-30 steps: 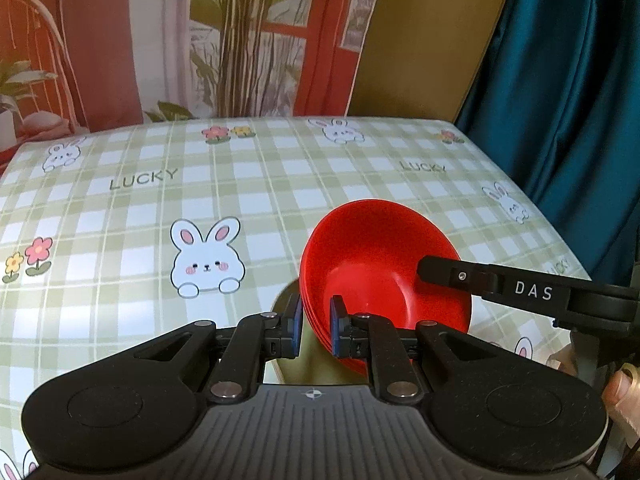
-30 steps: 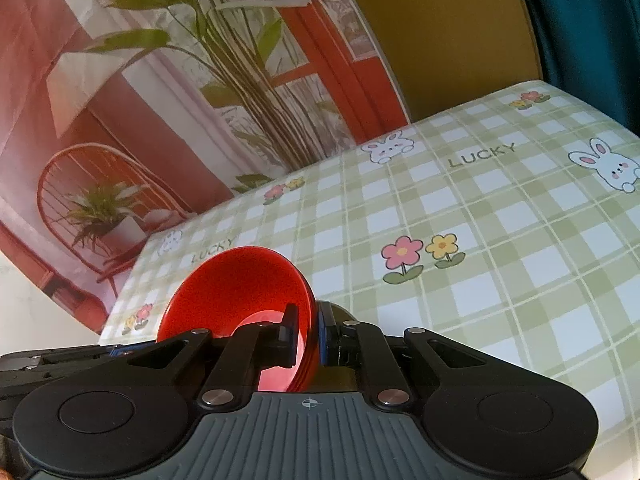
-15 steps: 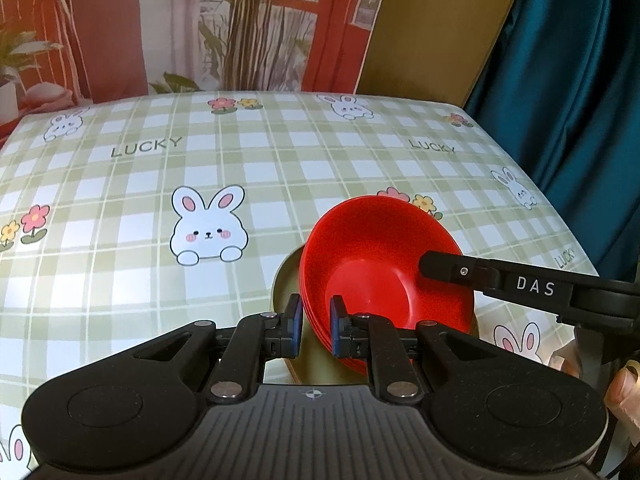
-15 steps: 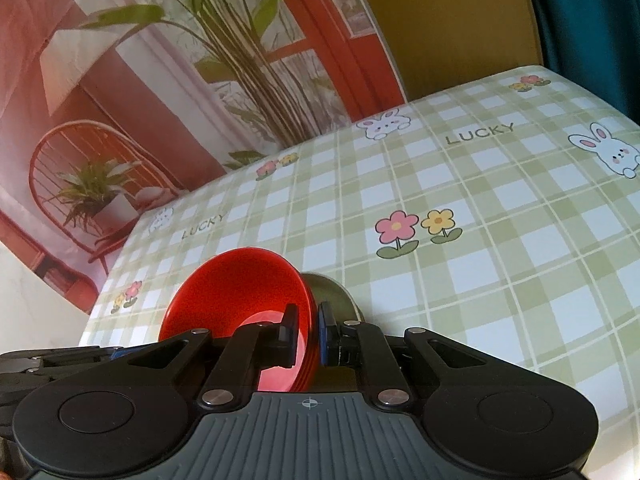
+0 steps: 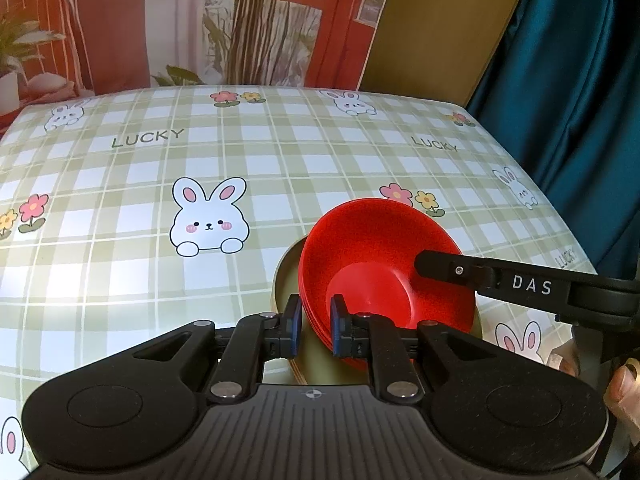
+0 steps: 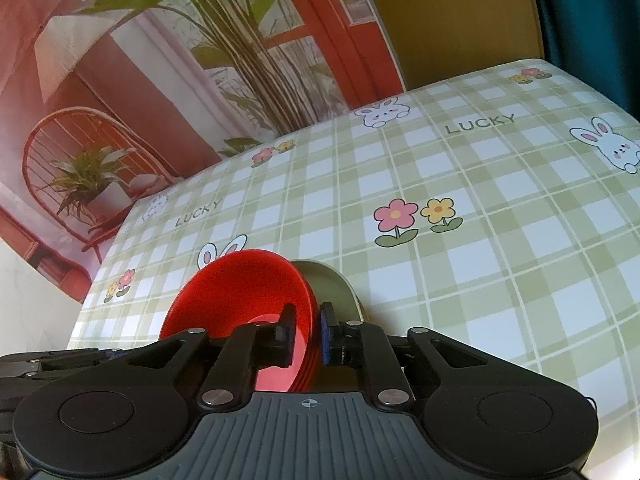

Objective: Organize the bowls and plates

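A stack of red bowls [image 5: 380, 248] hangs tilted between both grippers, just over an olive-green plate [image 5: 286, 276] on the table. My left gripper [image 5: 316, 320] is shut on the stack's near rim, with one blue pad inside and one outside. A finger of the right gripper [image 5: 500, 280] reaches in from the right, over the far rim. In the right wrist view the red bowls [image 6: 240, 288] stand in the right gripper [image 6: 307, 328]. Its jaws are opening, but the pads still touch the rim. The olive plate [image 6: 332, 284] shows behind the stack.
A green checked tablecloth [image 5: 160, 280] with rabbits and flowers covers the table. A teal curtain [image 5: 580, 80] hangs past the right edge, and a printed backdrop [image 5: 240, 20] stands behind the far edge. A person's fingers [image 5: 624, 392] show at the lower right.
More of the olive plate now shows beside and under the red bowls. The right jaws stand slightly wider on the rim. The left grip is unchanged.
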Tool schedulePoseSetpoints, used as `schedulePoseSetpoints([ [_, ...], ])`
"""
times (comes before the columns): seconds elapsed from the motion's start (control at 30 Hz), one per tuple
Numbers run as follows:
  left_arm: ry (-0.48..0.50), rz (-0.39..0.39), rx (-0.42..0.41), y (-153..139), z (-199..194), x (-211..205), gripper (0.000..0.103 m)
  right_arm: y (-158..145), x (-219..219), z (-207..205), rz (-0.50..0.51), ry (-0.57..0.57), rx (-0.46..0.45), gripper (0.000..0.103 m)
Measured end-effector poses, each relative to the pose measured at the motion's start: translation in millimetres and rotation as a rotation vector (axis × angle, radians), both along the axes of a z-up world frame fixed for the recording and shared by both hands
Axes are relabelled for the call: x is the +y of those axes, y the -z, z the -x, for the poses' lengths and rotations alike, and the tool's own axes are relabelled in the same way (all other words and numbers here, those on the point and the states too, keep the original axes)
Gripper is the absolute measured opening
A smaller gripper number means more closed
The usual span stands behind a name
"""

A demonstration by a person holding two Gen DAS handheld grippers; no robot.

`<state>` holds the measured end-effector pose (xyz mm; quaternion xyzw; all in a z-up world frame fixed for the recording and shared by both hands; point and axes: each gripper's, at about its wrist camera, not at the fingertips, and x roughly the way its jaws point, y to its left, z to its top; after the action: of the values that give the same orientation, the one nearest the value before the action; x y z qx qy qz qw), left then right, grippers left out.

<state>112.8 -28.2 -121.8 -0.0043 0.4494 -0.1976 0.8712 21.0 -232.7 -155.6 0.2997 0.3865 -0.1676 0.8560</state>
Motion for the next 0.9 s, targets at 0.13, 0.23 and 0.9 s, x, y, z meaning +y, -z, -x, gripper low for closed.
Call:
schedulePoseSetpoints([
  [0.13, 0.006, -0.016, -0.017, 0, 2, -2, 0.017, 0, 1, -1, 0.013, -0.006, 0.002, 0.019],
  [0.23, 0.005, -0.023, -0.037, -2, 3, 0, 0.017, -1, 0, -1, 0.017, -0.003, 0.002, 0.02],
  [0.9, -0.055, 0.017, -0.239, -61, 15, 20, 0.037, -45, 8, 2, 0.249, -0.041, -0.056, 0.044],
])
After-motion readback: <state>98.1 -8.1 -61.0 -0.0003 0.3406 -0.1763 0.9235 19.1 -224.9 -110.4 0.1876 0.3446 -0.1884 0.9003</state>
